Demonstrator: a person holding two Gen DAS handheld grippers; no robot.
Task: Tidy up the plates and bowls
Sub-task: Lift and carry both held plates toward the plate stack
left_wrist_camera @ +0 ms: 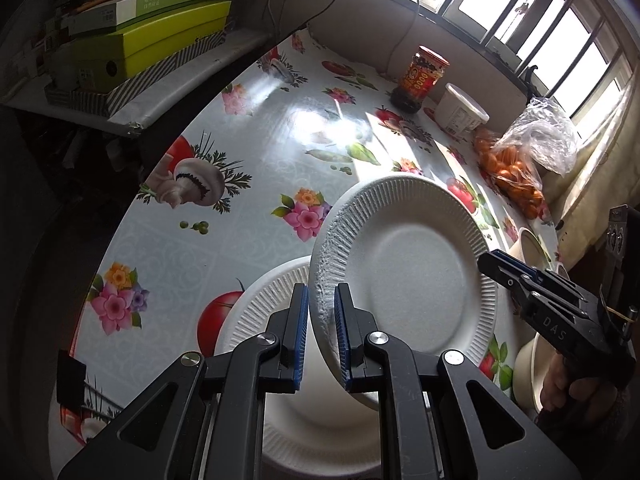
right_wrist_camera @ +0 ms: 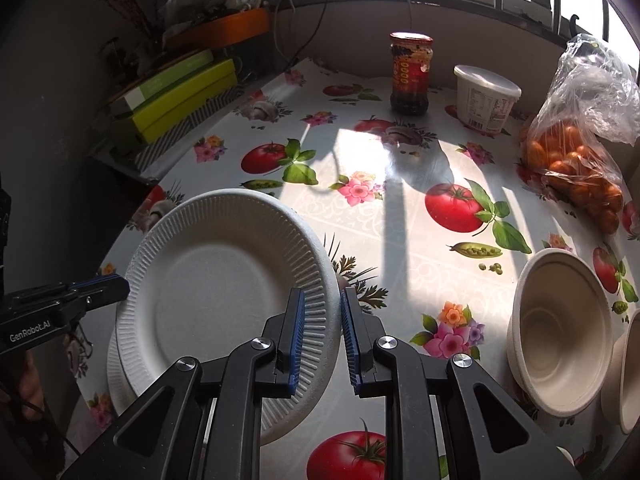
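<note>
While the upper plate (left_wrist_camera: 408,264) hangs tilted over the lower plate (left_wrist_camera: 276,292), left gripper (left_wrist_camera: 322,336) and right gripper (right_wrist_camera: 322,338) straddle opposite rims — fingers narrowly apart, clamping uncertain. Level, centre, then release — bowls (right_wrist_camera: 560,332) wait right.

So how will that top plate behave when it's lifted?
The top plate looks like thin moulded pulp, so probably very light. Its rim is crumpled near the left gripper, so it likely flexes. The matte, ribbed surface should not slip much.

Two white plates (right_wrist_camera: 224,276), two paper bowls (right_wrist_camera: 560,332), one sauce jar (right_wrist_camera: 412,74), one white tub (right_wrist_camera: 486,98), one bag of oranges (right_wrist_camera: 576,160).
</note>
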